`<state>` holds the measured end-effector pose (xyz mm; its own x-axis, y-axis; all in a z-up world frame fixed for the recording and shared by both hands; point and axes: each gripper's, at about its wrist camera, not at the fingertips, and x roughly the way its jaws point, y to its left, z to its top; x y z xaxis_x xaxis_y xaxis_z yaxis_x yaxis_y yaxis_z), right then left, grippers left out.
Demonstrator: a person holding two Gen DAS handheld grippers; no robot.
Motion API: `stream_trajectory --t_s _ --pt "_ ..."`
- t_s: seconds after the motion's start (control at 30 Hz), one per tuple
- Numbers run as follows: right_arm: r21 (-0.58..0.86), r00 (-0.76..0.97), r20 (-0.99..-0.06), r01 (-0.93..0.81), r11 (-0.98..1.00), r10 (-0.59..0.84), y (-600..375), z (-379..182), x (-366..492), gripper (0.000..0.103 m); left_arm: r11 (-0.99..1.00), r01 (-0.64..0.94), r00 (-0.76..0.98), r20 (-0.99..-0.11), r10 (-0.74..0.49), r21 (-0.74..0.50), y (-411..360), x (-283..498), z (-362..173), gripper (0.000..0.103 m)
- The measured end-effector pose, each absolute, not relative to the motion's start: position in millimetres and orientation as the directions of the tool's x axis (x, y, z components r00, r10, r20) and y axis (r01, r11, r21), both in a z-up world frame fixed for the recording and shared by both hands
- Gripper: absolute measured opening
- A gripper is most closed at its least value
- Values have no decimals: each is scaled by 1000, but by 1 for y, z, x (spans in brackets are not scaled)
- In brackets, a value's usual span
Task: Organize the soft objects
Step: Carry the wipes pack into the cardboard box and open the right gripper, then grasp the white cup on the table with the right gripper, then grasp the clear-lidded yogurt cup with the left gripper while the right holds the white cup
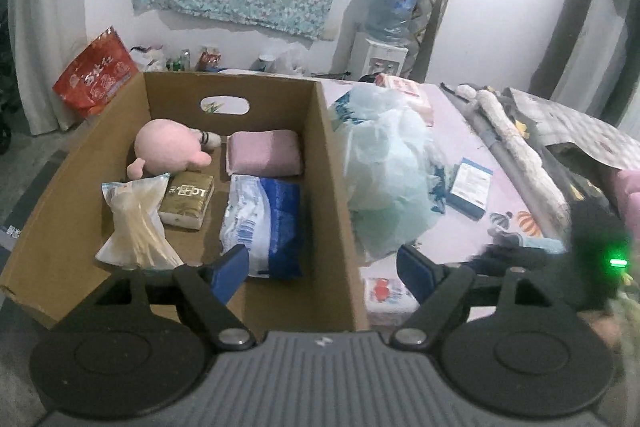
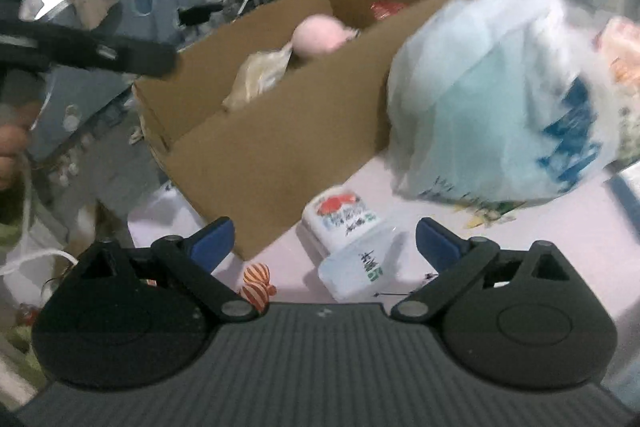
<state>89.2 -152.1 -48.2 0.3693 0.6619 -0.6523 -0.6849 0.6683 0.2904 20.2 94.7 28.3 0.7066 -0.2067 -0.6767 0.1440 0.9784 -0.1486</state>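
An open cardboard box (image 1: 328,163) stands on the pink bed sheet. It holds a pink plush (image 1: 168,149), a folded pink towel (image 1: 262,153), a gold tissue pack (image 1: 188,201), a bag of pale sticks (image 1: 134,223) and a blue-white tissue pack (image 1: 262,223). My left gripper (image 1: 323,269) hangs open over the box's near right wall, nothing between its fingers. A pale blue plastic bag (image 2: 500,99) bulges just right of the box (image 2: 280,131). My right gripper (image 2: 325,241) is open above two small tissue packs (image 2: 340,217) lying by the box's corner, without touching them.
A blue carton (image 1: 470,193) lies on the sheet beyond the bag, and rolled cloth (image 1: 516,147) lies farther right. A red snack bag (image 1: 96,75) leans behind the box. A person's hand (image 2: 12,147) and the left gripper's dark arm (image 2: 100,51) show at left.
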Motion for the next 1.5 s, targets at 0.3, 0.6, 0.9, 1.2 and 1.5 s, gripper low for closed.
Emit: stream_trajectory --t_s 0.3,0.6,0.9,1.2,1.5 --pt "304 354 -636 -702 644 686 -156 -88 107 67 981 146 709 -677 -196 -131 86 -1 33 82" --pt "128 406 -747 -689 713 526 -173 -49 89 60 962 241 706 -657 -265 -128 59 -6 36 82" --pt "-178 366 -904 -791 585 219 -168 -21 83 58 925 339 658 -659 -364 -172 20 1 18 82" --pt "-23 458 -786 -693 720 416 -217 -21 51 74 892 425 584 -706 -400 -154 -14 5 -3 82" --pt "377 556 -574 -472 797 601 -329 -28 6 74 853 512 502 -768 -397 -107 -58 19 -30 82"
